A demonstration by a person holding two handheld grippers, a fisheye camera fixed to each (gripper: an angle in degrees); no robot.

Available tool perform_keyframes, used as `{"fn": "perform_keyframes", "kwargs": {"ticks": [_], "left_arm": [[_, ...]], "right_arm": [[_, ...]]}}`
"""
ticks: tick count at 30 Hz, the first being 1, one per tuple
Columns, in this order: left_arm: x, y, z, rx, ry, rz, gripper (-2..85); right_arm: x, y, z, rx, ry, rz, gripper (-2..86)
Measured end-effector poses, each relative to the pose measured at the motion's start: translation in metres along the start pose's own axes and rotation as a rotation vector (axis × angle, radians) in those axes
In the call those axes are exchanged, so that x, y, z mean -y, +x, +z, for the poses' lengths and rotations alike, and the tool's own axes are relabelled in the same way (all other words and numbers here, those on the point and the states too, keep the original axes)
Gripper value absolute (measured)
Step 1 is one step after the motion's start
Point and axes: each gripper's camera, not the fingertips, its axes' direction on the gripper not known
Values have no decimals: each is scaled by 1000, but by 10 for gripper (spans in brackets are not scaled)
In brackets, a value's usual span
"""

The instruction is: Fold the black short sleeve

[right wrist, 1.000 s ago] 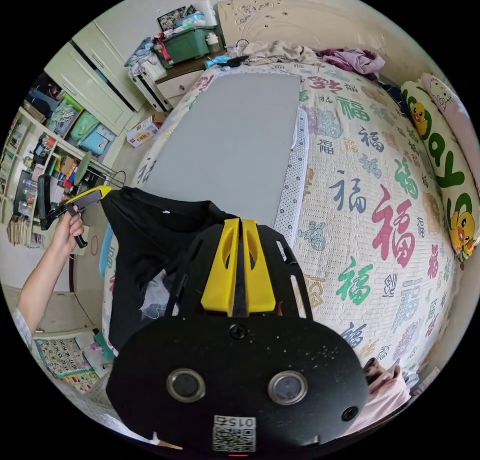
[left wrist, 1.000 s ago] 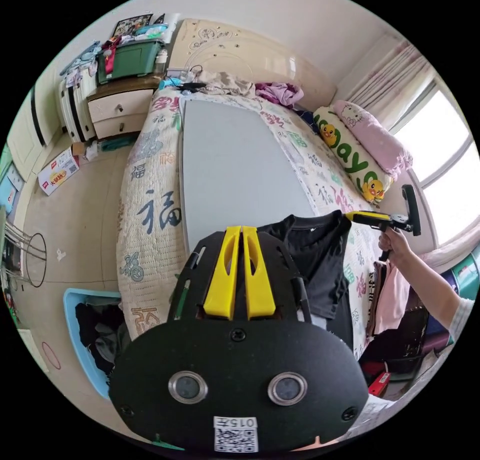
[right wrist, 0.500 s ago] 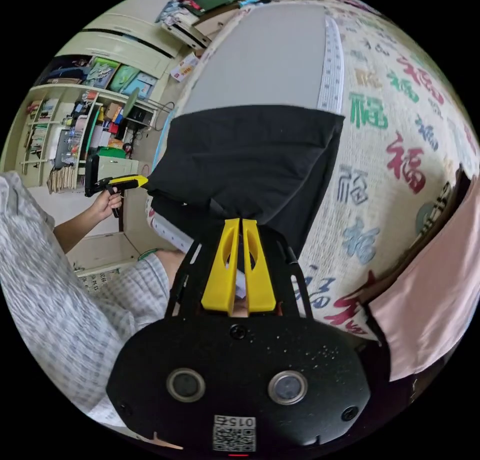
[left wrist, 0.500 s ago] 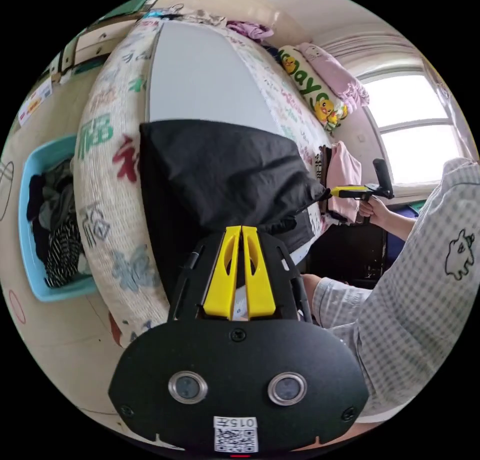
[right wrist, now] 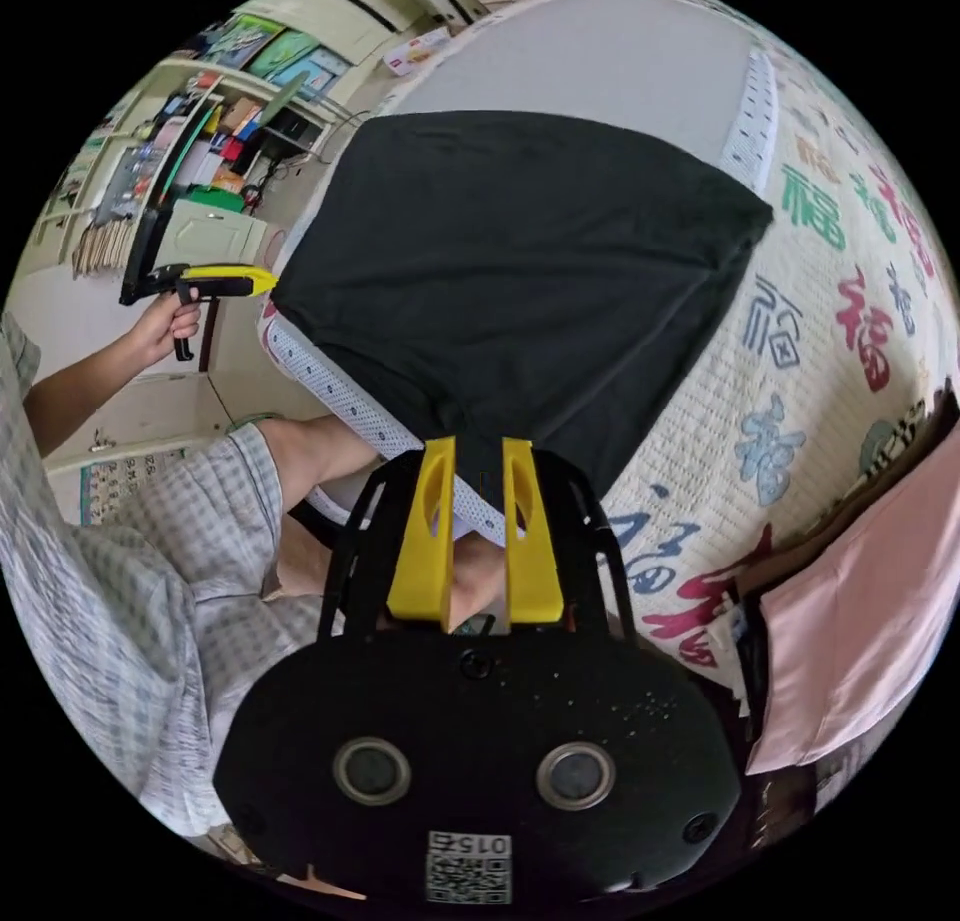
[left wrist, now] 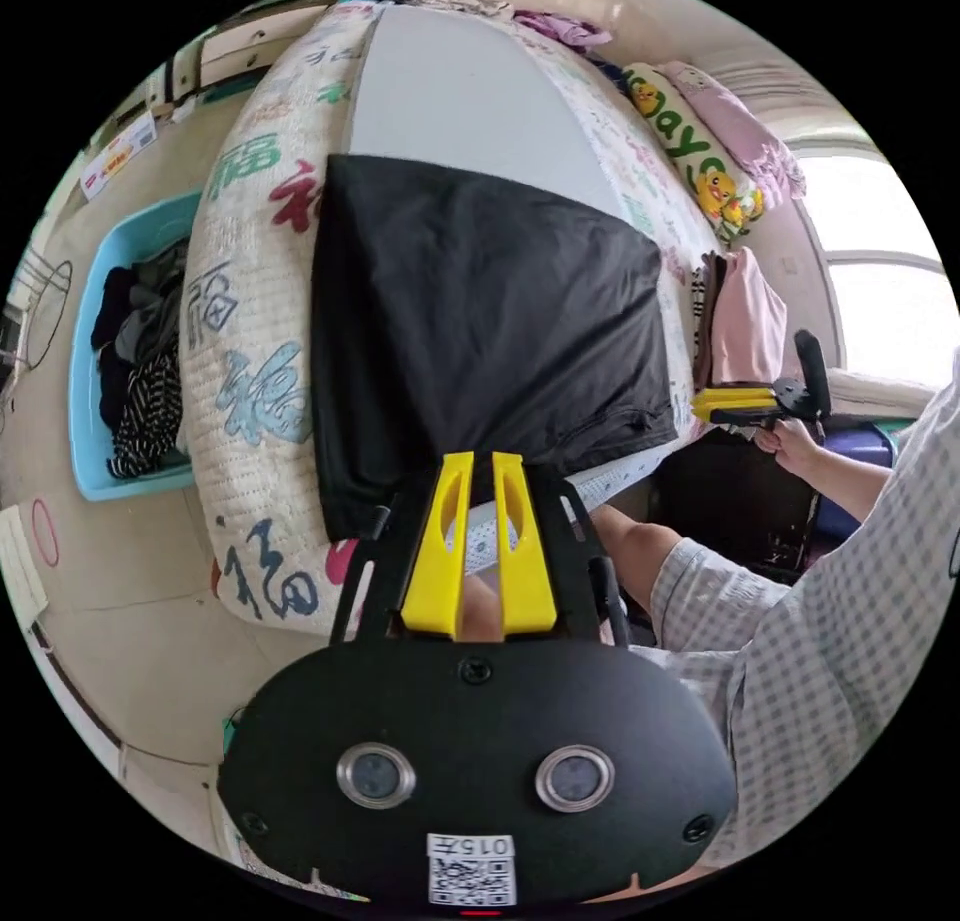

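Note:
The black short sleeve lies spread flat on the grey mat on the bed, its near edge hanging a little over the bed's side. My left gripper is open at that near edge, jaws slightly apart with nothing between them. In the right gripper view the same shirt spreads ahead of my right gripper, which is open just short of the hem. The right gripper also appears beside the shirt's right corner, and the left gripper beside its left corner.
A blue basket of dark clothes stands on the floor left of the bed. Folded pink cloth hangs at the bed's right side, with pillows behind. The person's knee is under the bed's edge. Shelves line the wall.
The shirt, held up and stretched between both grippers before, now lies flat on the bed. Both grippers have opened, let go of it and pulled back slightly.

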Motion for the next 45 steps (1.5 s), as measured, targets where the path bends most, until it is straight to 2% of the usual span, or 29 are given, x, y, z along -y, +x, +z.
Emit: {"fn": "perform_keyframes", "kwargs": {"ticks": [3,6,9,12,16,22,24,29,33,40,45], "left_arm": [[15,47,11,-69,-9,123,67],[25,85,44,-23,-90,234,77],[24,100,73,27,-157,242,61],[19,110,76,53,-146,237,29],[19,128,78,56,-155,223,11],[32,160,93,97,-221,221,5],[35,176,98,137,-249,233,5],[44,244,120,372,-351,396,5],[47,267,129,419,-381,416,5],[42,300,137,476,-357,455,6],[41,319,143,523,-359,475,6]], "right_arm": [[17,-35,16,-81,-29,-129,103],[25,-58,46,-168,-82,-202,73],[23,-61,59,-224,-93,-169,35],[20,-64,52,-186,-100,-144,13],[11,-74,36,-153,-77,-131,7],[24,-82,64,-193,-163,-40,17],[30,-87,69,-214,-161,-1,19],[41,-117,74,-321,-157,94,16],[53,-133,76,-371,-195,83,16],[65,-132,58,-268,-155,207,30],[70,-142,46,-252,-124,217,32]]}}
